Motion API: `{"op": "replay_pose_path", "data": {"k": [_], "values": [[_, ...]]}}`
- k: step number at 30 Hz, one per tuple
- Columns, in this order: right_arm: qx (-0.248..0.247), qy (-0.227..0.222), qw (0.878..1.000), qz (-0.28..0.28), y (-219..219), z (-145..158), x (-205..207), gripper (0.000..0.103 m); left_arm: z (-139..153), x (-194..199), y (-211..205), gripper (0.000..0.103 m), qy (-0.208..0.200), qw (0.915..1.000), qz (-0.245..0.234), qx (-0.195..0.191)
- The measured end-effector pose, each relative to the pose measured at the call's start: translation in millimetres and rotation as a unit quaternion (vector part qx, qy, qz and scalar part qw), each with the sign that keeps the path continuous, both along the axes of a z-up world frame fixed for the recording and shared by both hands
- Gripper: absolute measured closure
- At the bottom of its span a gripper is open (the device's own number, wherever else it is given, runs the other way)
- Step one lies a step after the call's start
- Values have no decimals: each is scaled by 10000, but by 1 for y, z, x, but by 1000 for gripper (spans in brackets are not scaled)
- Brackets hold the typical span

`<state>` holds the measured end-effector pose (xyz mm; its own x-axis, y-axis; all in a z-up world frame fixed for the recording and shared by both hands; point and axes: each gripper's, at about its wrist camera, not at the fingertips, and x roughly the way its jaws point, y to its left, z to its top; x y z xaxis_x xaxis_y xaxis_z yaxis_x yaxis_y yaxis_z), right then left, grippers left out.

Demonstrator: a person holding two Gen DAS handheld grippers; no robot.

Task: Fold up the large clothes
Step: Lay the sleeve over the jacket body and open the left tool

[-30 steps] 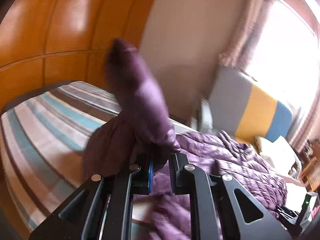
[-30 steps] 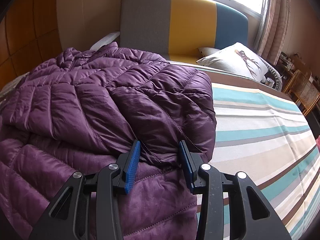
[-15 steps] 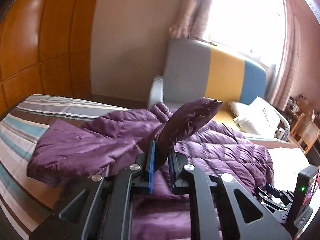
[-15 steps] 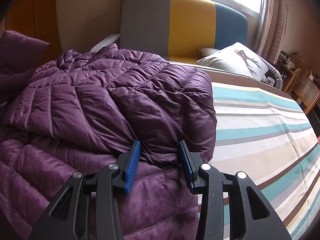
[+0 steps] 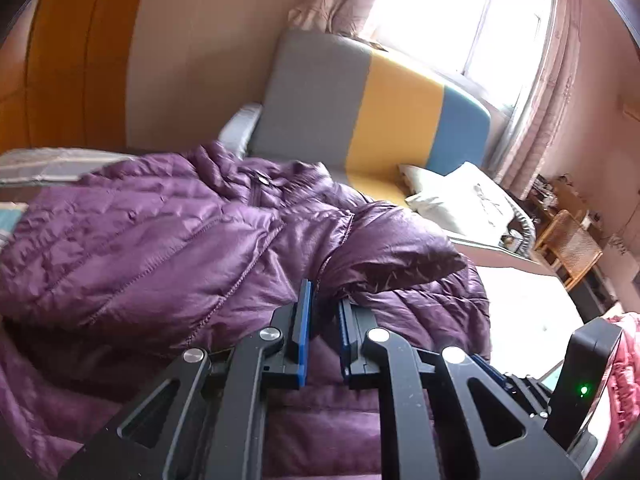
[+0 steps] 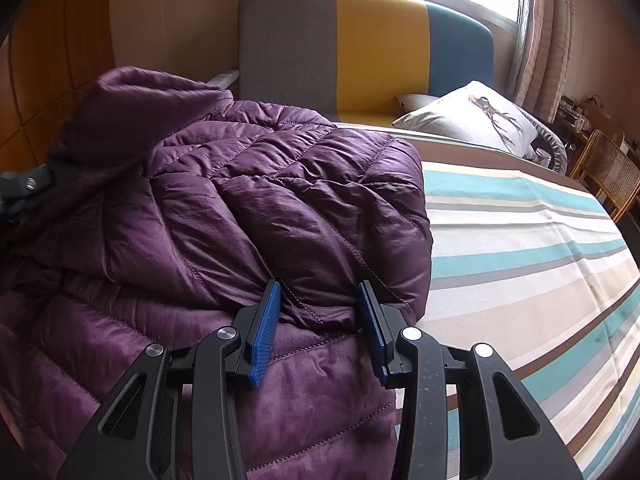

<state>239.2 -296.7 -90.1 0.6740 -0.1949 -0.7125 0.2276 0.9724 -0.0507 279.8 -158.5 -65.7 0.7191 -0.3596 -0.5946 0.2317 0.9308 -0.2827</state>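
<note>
A: What has changed over the last second?

B: The left gripper has swung the sleeve across; a second ago it stood up in the air against the orange wall panels, half a second ago it was halfway over, and now it lies low across the body of the purple down jacket, its cuff end pointing toward the bed's window side; the blue pads are close together with the sleeve fabric clamped between them.

A: And the right gripper?

B: It has not moved in that time; its jaws stand apart, pressed against the folded right edge of the jacket; a bulge of fabric sits between the pads, though I judge it is steadying the fold, not pinching it.

A: Where does the jacket lie?

B: On the striped bed, on its left part as the right wrist view shows it, collar toward the grey, yellow and blue headboard; the pillow lies well apart, near the headboard's right end.

A: So what does that mean for the fold?

B: Both sides now look turned inward; I judge the sleeve only needs letting go and flattening, then the jacket can be folded across its length.
</note>
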Motion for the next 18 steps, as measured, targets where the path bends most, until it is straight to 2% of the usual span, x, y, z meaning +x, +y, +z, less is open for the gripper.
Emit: {"op": "replay_pose_path", "data": {"k": [7, 14, 18], "values": [[25, 13, 10000, -11, -1, -1, 1, 64, -32, 8, -6, 92, 426, 9982, -292, -320], [-16, 17, 10000, -21, 0, -1, 0, 64, -44, 13, -9, 91, 634, 9960, -410, -474], [-50, 26, 10000, -29, 2, -1, 0, 64, -44, 9, -4, 90, 622, 9958, -422, -513]]}}
